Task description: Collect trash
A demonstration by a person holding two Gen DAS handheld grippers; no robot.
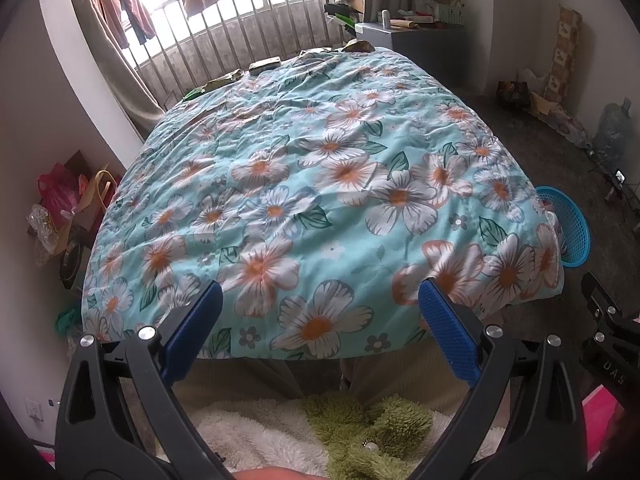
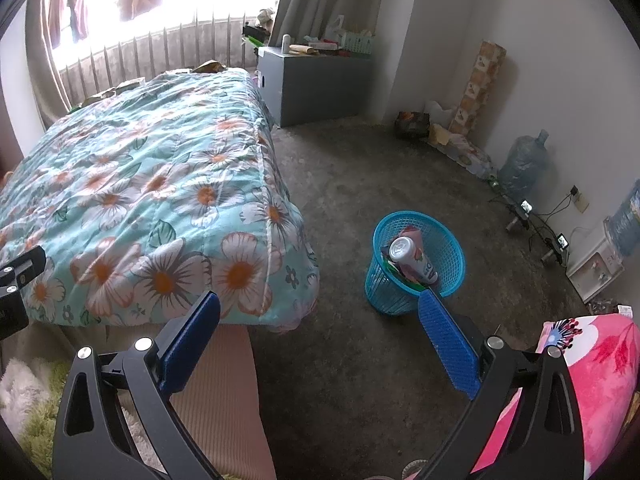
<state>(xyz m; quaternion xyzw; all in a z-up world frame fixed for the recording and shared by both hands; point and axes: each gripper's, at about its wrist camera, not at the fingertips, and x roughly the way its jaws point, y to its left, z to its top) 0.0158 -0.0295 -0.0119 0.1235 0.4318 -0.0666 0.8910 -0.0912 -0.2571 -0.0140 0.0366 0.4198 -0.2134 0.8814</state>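
Now both grippers, left and right, gape empty; basket holds seemingly 1 can.

Both wrist views bedward — shared quilt

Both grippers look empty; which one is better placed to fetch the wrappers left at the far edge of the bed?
Left, probably. The left gripper is open and faces straight up the floral quilt toward the wrappers. The right gripper, also open, faces the blue basket on the floor.
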